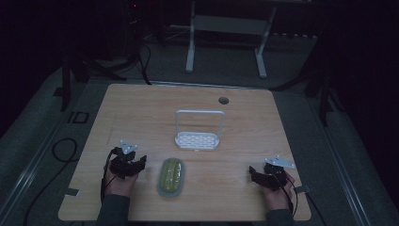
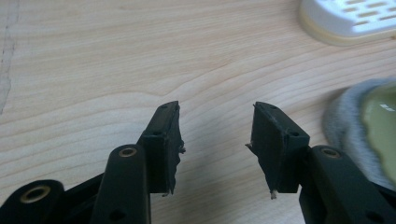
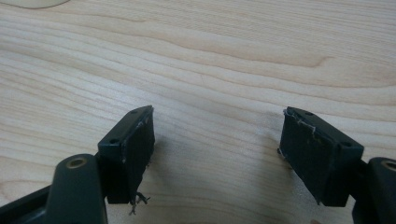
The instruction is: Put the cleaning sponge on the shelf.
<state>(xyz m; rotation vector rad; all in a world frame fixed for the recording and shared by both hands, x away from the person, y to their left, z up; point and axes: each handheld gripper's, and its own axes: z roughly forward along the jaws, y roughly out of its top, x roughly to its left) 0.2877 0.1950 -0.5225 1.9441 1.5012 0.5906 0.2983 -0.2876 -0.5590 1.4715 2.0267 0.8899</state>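
Between our two hands, near the table's [image 1: 141, 108] front edge, lies the task's thing: an oval dish [image 1: 171, 176] with a grey fuzzy rim and a yellow-green inside. Whether anything sits in it we cannot tell; the high view is dark and the left gripper view catches only its blurred edge [image 2: 369, 126]. Just behind it, apart from it, stands a white rack [image 1: 198, 140] with a slotted base and an upright hoop handle. Nothing rests on that base.

Left gripper [image 1: 134, 162] sits just beside the dish's left edge, not touching. Its jaws stand spread wide, bare wood between them in its own view [image 2: 215, 140]. Right gripper [image 1: 259, 176] rests well apart at the dish's right, jaws likewise spread, nothing between them [image 3: 217, 154].

Step in hand, we judge: the start, both tools parked, nothing grasped yet. The left one is nearest, so the likely next move is a short shift toward the dish. That calls for getting one jaw over the rim and one outside it. The rim looks soft and low, so we'd pinch at the edge rather than span the whole dish. The rack seems the likely destination.
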